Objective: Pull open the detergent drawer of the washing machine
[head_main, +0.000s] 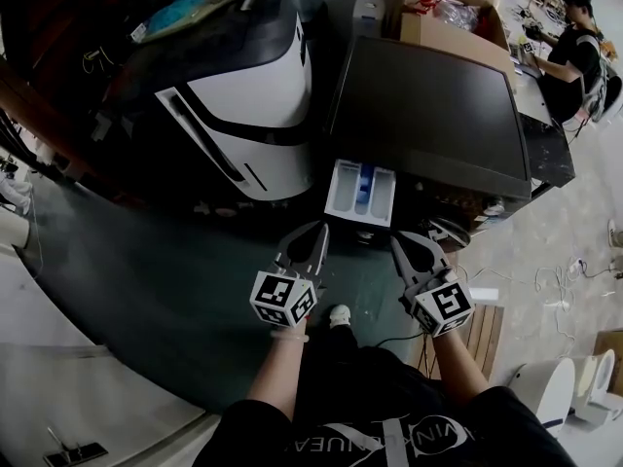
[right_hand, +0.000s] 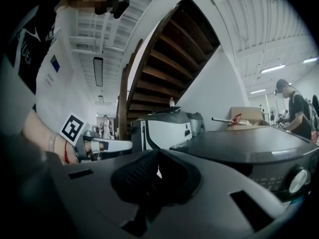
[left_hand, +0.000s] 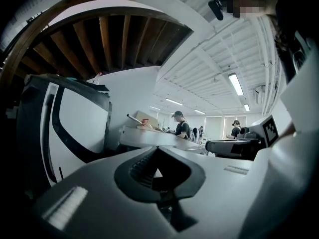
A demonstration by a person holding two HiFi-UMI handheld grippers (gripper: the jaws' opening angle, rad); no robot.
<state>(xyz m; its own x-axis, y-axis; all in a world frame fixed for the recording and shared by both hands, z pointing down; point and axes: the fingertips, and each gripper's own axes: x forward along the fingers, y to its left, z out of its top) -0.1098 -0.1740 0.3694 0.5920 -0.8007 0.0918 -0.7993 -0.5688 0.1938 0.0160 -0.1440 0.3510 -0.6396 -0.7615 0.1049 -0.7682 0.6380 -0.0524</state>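
Note:
The washing machine (head_main: 428, 115) has a dark top and stands at the middle right of the head view. Its white detergent drawer (head_main: 360, 191) sticks out of the front, pulled open, with a blue insert showing. Just below the drawer's left corner, my left gripper (head_main: 319, 232) is shut and holds nothing. My right gripper (head_main: 397, 241) is below the drawer's right corner, also shut and empty. Neither touches the drawer. In the left gripper view the left gripper (left_hand: 157, 172) has its jaws together; the right gripper (right_hand: 157, 171) looks the same in its own view, beside the machine's control dial (right_hand: 297, 180).
A white and black appliance (head_main: 243, 95) stands left of the washer. A cardboard box (head_main: 458, 17) sits behind it, and a person (head_main: 574, 52) works at a bench at the back right. Cables (head_main: 569, 280), a wooden pallet (head_main: 484, 334) and white buckets (head_main: 569, 392) lie on the floor at right.

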